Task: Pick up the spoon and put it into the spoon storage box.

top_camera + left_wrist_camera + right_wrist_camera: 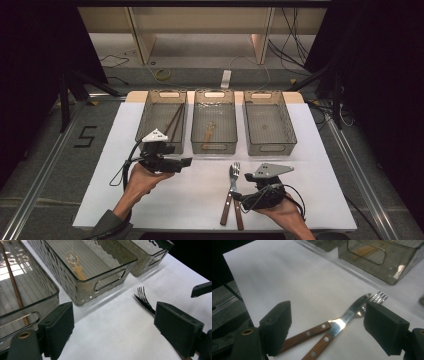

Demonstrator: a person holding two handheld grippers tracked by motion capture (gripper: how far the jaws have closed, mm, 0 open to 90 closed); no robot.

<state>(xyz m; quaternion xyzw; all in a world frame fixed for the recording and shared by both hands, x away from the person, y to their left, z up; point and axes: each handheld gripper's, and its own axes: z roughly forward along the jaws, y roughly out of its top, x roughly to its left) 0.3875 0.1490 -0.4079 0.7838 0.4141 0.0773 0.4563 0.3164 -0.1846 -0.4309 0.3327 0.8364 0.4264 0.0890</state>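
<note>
High view puts us at a white table sheet [200, 200] with three smoked-plastic bins along its far edge: the left bin [161, 120] holds a pair of dark chopsticks [175, 120], the middle bin [214, 122] holds a translucent amber spoon [209, 131], and the right bin [268, 122] has nothing in it that we can see. Our work looks like sorting cutlery by kind, and what is left on the sheet is a wooden-handled knife [235, 197] and fork [229, 192], lying crossed just in front of our right gripper [245, 192]. Right gripper view shows its jaws spread wide and holding nothing, with the knife [337, 326] lying over the fork [317, 331] between them and a little ahead. Our left gripper [185, 162] hovers near the left bin's front, jaws also wide apart and holding nothing in left gripper view, where the fork's tines [142, 296] lie off to one side. We judge we are at the approach to a pick; next we should lower the right gripper over one handle, away from the crossing, and close on that piece alone.
</note>
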